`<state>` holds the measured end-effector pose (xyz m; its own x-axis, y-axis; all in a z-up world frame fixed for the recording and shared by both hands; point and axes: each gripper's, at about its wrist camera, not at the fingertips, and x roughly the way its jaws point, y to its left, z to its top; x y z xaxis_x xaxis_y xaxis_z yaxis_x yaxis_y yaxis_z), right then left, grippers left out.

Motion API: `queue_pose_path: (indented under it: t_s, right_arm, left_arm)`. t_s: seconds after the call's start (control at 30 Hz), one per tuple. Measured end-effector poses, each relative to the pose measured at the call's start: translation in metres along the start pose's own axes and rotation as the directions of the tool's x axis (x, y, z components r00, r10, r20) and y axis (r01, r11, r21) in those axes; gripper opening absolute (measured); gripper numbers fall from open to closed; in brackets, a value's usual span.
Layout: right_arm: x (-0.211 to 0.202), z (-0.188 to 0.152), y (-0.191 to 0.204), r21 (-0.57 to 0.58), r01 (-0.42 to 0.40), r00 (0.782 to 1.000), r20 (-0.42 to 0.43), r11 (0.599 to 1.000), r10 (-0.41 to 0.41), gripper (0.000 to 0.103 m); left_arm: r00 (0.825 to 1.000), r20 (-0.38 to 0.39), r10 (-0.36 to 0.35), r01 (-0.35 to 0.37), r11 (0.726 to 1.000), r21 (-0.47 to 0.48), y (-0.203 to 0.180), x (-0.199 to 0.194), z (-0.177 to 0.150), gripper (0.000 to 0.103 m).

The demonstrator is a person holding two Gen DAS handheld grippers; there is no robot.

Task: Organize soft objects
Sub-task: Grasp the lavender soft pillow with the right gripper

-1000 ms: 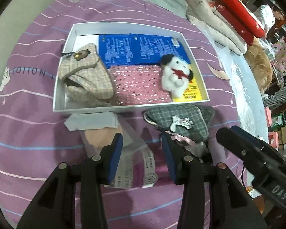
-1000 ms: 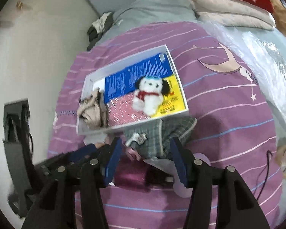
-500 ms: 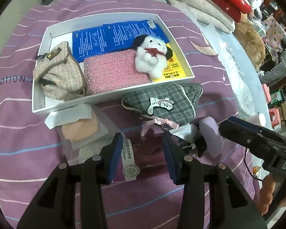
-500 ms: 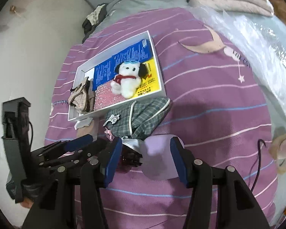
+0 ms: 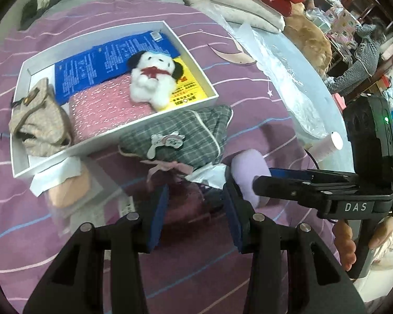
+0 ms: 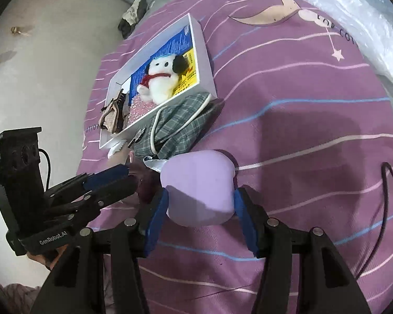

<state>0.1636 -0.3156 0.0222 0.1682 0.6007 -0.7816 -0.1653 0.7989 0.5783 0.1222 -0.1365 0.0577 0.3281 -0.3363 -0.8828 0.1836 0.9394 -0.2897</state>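
Holding white box (image 5: 191, 60) | plush dog (image 5: 152, 78), pink pad (image 5: 104, 110), beige pouch (image 5: 36, 120)

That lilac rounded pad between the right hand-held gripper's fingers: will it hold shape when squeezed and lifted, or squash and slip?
The lilac pad looks like smooth, puffy foam, so it probably squashes under the right hand-held gripper. Its matte, rounded sides may let it squirm out. It sits high on the bedspread without denting it, so it is likely light.
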Motion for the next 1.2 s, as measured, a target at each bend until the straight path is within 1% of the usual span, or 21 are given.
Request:
queue_pose_path:
  t_s: [0.07,0.17,0.33,0.4,0.47,0.53,0.6,0.63,0.67,0.7,0.73,0.8,0.83,0.87,0.93,0.97,1.07,1.13,1.17,1.2]
  right_arm:
    - [0.004,0.001,-0.001,0.006,0.002,1.000,-0.003,1.000,-0.002,0.053]
    - [0.008,0.002,0.003,-0.015,0.027,1.000,-0.004,1.000,-0.027,0.053]
    - [0.012,0.002,0.006,-0.036,0.052,0.999,0.009,0.998,-0.052,0.051]
    - [0.012,0.002,0.006,-0.039,0.048,0.999,0.017,0.998,-0.047,0.051]
    - [0.011,0.002,0.005,-0.038,0.042,0.999,0.019,0.998,-0.041,0.051]
    - [0.009,0.003,0.002,-0.032,0.034,0.999,0.021,0.999,-0.033,0.051]
    - [0.009,0.003,0.001,-0.029,0.027,0.999,0.026,0.999,-0.026,0.051]
    - [0.008,0.004,0.001,-0.027,0.025,0.999,0.029,0.999,-0.024,0.050]
    - [0.006,0.003,0.001,-0.022,0.020,0.999,0.036,1.000,-0.020,0.048]
    - [0.003,0.004,0.001,-0.017,0.015,0.999,0.048,1.000,-0.014,0.046]
    - [0.000,0.004,0.000,-0.012,0.006,0.998,0.064,1.000,-0.006,0.045]
    - [-0.007,0.005,-0.001,0.003,-0.001,0.995,0.095,1.000,0.001,0.019]
    - [-0.010,0.006,-0.003,0.018,-0.018,0.994,0.104,1.000,0.016,0.018]
    - [-0.013,0.005,-0.005,0.025,-0.040,0.992,0.119,0.999,0.037,0.016]
    - [-0.015,0.004,-0.004,0.018,-0.037,0.992,0.123,0.999,0.035,0.015]
    - [-0.014,0.004,-0.002,0.009,-0.035,0.993,0.110,0.999,0.033,0.015]
    - [-0.011,0.006,0.000,0.018,-0.057,0.995,0.083,0.998,0.055,0.017]
    - [-0.004,0.007,0.002,0.019,-0.059,0.997,0.048,0.998,0.058,0.028]
    - [0.000,0.008,0.003,0.022,-0.067,0.997,0.035,0.998,0.066,0.044]
    - [0.003,0.008,0.003,0.023,-0.070,0.997,0.027,0.997,0.069,0.057]
  left_arm:
    - [1.000,0.003,-0.013,0.013,1.000,0.011,-0.003,0.003,0.001,0.043]
    - [1.000,0.011,-0.019,0.019,1.000,0.023,-0.006,0.008,0.002,0.039]
    - [0.999,0.027,0.029,-0.029,0.999,0.018,-0.008,0.017,0.004,0.039]
    - [0.999,0.034,0.041,-0.041,0.999,0.001,-0.005,0.021,0.005,0.027]
    - [0.998,0.036,0.056,-0.056,0.998,-0.003,-0.004,0.023,0.005,0.020]
    - [0.997,0.038,0.065,-0.066,0.998,0.021,-0.008,0.022,0.004,0.016]
    - [0.998,0.039,0.057,-0.058,0.998,0.037,-0.011,0.019,0.003,0.008]
    - [0.998,0.037,0.045,-0.046,0.998,0.044,-0.013,0.016,0.002,0.006]
    - [0.999,0.027,0.027,-0.028,0.998,0.054,-0.015,0.014,0.002,0.003]
    - [1.000,0.016,0.022,-0.023,0.998,0.058,-0.016,0.013,0.001,0.003]
    - [0.999,0.015,0.034,-0.035,0.997,0.065,-0.018,0.012,0.001,0.003]
    - [0.997,0.027,0.068,-0.070,0.995,0.070,-0.019,0.008,0.000,0.003]
    - [0.997,0.030,0.072,-0.074,0.995,0.067,-0.019,0.006,0.000,0.003]
    - [0.997,0.034,0.066,-0.068,0.996,0.060,-0.017,0.003,0.000,0.003]
    - [0.997,0.043,0.059,-0.061,0.997,0.053,-0.015,-0.002,-0.001,0.003]
    - [0.997,0.052,0.061,-0.063,0.997,0.046,-0.013,-0.006,-0.001,0.003]
    - [0.996,0.069,0.060,-0.063,0.997,0.035,-0.009,-0.013,-0.002,0.003]
    - [0.995,0.076,0.058,-0.060,0.998,0.027,-0.006,-0.016,-0.001,0.003]
    - [0.995,0.079,0.059,-0.061,0.998,0.023,-0.005,-0.017,-0.001,0.003]
    - [0.995,0.080,0.060,-0.062,0.998,0.019,-0.004,-0.018,-0.001,0.003]
